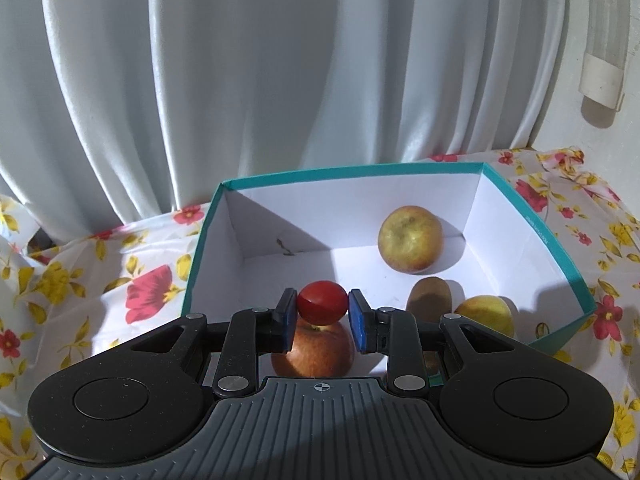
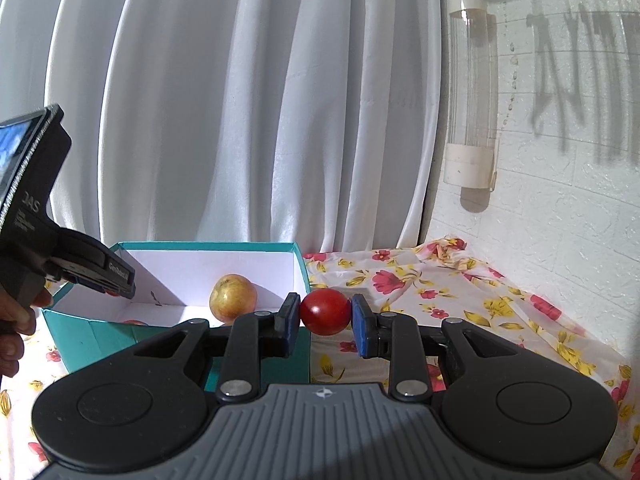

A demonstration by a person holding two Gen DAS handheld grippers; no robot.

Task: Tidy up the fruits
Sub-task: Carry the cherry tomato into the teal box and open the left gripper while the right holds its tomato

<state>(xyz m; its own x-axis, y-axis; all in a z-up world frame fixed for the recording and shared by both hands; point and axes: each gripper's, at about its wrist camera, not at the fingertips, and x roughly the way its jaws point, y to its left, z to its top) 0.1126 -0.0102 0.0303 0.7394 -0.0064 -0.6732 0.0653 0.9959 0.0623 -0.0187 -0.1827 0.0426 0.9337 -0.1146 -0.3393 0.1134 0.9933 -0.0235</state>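
My left gripper (image 1: 322,308) is shut on a small red tomato (image 1: 322,307) and holds it above the inside of a teal box with white walls (image 1: 532,236). Below it in the box lies a red apple (image 1: 316,354). A yellow apple (image 1: 410,238), a kiwi (image 1: 431,298) and another yellow fruit (image 1: 486,314) also lie in the box. My right gripper (image 2: 325,312) is shut on a second red tomato (image 2: 325,311), held just right of the box (image 2: 100,336). From there the yellow apple (image 2: 233,297) and the left gripper's body (image 2: 48,236) over the box show.
The box stands on a floral tablecloth (image 2: 460,292) that runs to the right. A white curtain (image 1: 280,80) hangs behind the table. A clear dispenser (image 2: 472,92) is mounted on the white wall at the right. A person's hand (image 2: 16,328) holds the left gripper.
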